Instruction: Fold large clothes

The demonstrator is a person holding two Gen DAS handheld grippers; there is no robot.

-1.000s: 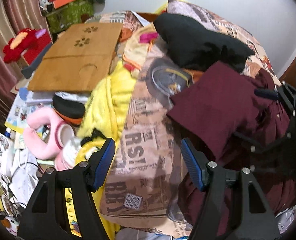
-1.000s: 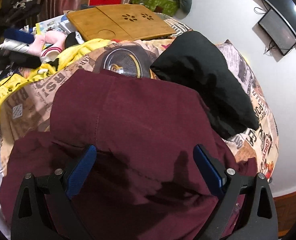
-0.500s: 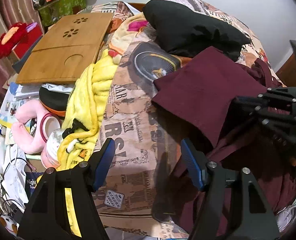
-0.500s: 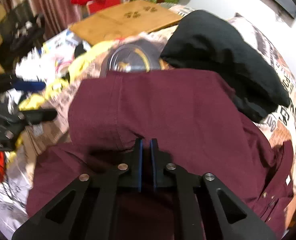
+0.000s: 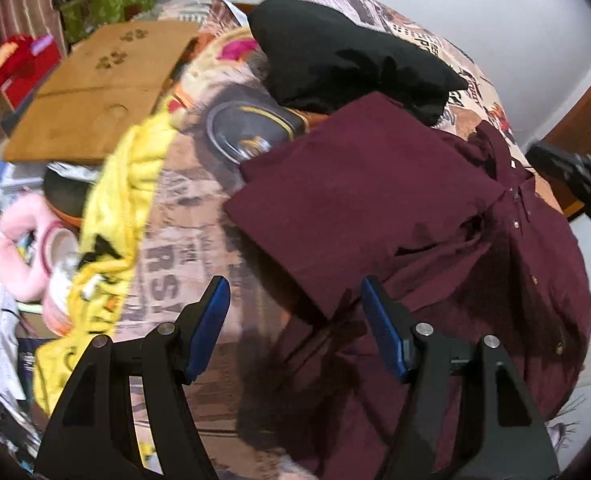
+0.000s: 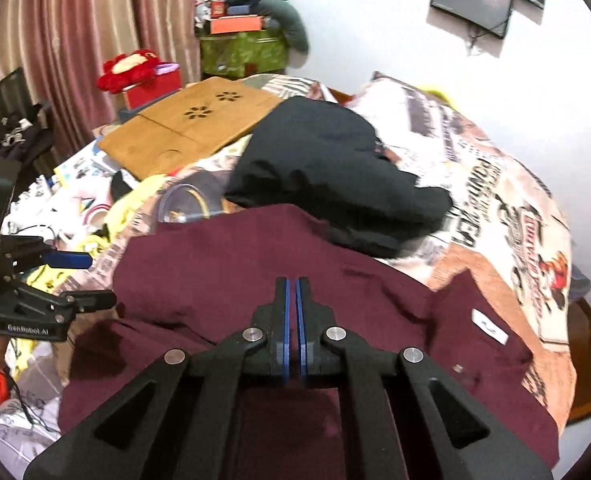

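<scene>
On the bed, across a newspaper-print bedspread [image 6: 507,216], we see the maroon button-up shirt [image 5: 367,200], matte woven cloth, one panel folded into a flat rectangle. Left gripper [image 5: 295,320] hovers above its near corner, blue-padded fingers spread, nothing between them. Right gripper [image 6: 293,312] has its pads pressed together over the shirt (whether cloth is pinched, we cannot tell). Beyond lie a black garment [image 6: 327,176] and a wooden lap tray [image 6: 191,124].
</scene>
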